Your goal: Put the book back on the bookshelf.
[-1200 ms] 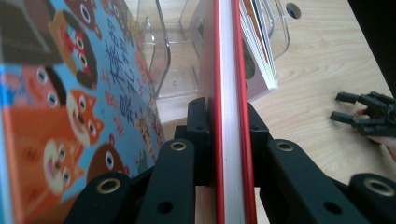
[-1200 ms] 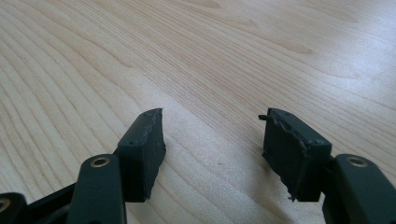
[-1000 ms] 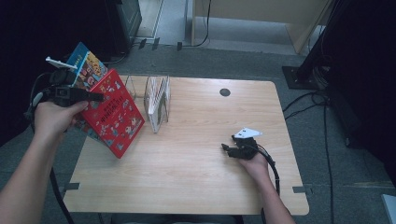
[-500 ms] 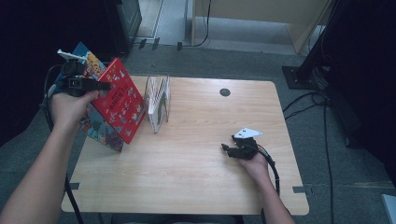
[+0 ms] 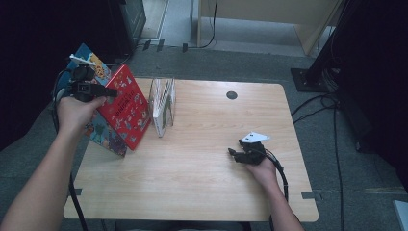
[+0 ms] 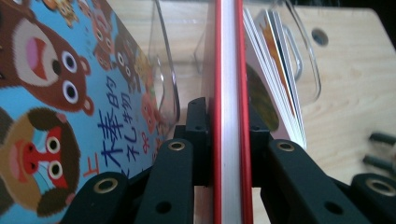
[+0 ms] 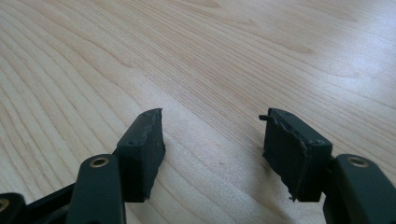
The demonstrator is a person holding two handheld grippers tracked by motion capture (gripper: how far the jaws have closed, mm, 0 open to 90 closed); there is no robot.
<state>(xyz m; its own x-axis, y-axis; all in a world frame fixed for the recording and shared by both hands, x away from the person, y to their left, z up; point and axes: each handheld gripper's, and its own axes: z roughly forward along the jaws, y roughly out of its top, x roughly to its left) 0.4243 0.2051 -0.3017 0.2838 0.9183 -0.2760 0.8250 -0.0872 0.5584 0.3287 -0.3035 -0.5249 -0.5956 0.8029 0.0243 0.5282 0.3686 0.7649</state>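
High view: your left gripper [image 5: 103, 90] clamps the red book [image 5: 126, 107] at the counter's [image 5: 202, 183] far-left edge, just left of the clear rack [image 5: 162, 107]; a blue book [image 5: 100, 129] leans behind it.

Left gripper view: pads squeeze the red book's spine [image 6: 229, 116], rack ahead.

Right gripper view: your right gripper [image 7: 212, 154] stands apart, nothing between, over bare wood.

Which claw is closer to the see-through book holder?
Left. The left claw grips the red book right beside the clear holder; the right claw rests far across the table.
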